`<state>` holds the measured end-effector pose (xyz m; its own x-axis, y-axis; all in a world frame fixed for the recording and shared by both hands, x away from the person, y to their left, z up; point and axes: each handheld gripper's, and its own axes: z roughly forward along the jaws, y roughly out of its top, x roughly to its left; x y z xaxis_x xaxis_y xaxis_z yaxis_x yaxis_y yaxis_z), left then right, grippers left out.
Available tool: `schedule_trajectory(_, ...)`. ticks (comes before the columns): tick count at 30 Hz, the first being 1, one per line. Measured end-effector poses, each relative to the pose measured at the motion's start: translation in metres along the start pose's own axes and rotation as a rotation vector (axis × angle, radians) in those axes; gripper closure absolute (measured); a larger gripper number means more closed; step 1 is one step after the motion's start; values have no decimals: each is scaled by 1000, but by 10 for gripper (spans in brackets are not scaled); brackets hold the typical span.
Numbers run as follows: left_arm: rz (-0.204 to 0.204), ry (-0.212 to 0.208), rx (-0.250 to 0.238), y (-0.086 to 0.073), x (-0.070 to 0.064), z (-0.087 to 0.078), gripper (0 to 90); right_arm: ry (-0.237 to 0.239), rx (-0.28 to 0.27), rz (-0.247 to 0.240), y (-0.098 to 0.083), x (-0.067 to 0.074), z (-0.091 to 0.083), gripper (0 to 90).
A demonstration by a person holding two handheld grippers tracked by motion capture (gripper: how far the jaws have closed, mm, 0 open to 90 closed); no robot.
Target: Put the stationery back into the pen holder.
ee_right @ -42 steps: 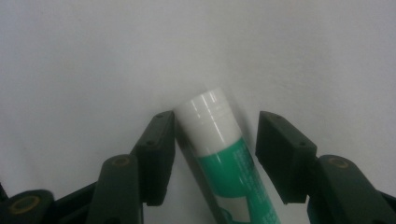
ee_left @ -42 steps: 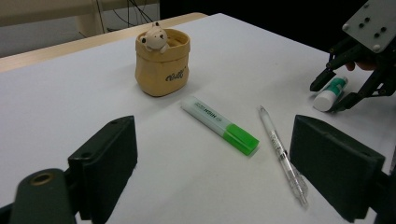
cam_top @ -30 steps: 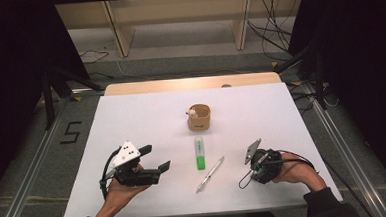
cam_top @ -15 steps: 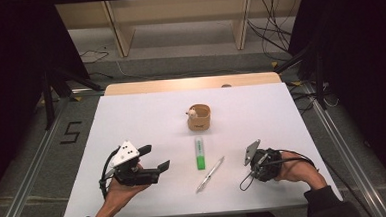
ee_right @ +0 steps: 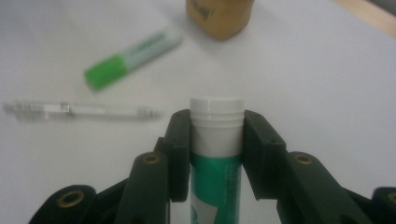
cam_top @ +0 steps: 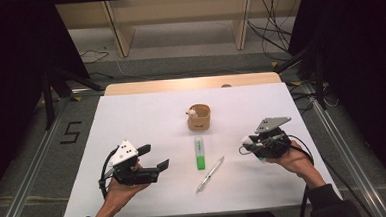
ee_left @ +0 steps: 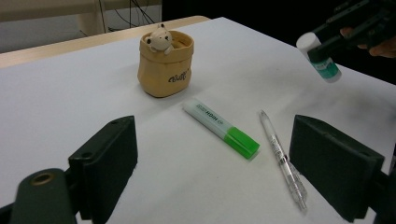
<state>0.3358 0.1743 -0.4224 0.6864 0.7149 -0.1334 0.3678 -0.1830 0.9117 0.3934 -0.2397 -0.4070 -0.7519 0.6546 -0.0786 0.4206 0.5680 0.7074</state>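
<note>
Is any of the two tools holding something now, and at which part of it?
The right tool holds a white-and-green glue stick, clamped just below its white cap. The left tool is open and holds nothing.

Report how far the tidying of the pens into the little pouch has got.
Done: nothing is in the tan pouch apart from its bear figure. In hand: the right gripper is shut on a green-and-white glue stick, held above the white table. Left: the green highlighter and clear pen lie on the table; the left gripper is open.
</note>
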Motion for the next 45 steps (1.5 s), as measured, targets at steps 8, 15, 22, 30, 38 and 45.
schedule_trajectory(8,-8,2,-4,0,1,0,148,-43,-166,121,15,-1,5,658)
schedule_trajectory(15,-15,8,-12,0,1,0,148,-41,-239,180,29,-4,14,657)
schedule_trajectory(22,-24,6,-15,-1,3,-1,148,-24,-281,196,46,-5,25,657)
schedule_trajectory(30,-38,13,-30,-1,5,-2,148,-29,-291,210,63,-6,38,657)
schedule_trajectory(38,-40,20,-35,-1,6,-3,148,-39,-322,235,84,-12,50,656)
schedule_trajectory(45,-45,23,-33,-2,6,-3,148,-53,-347,254,101,-16,58,656)
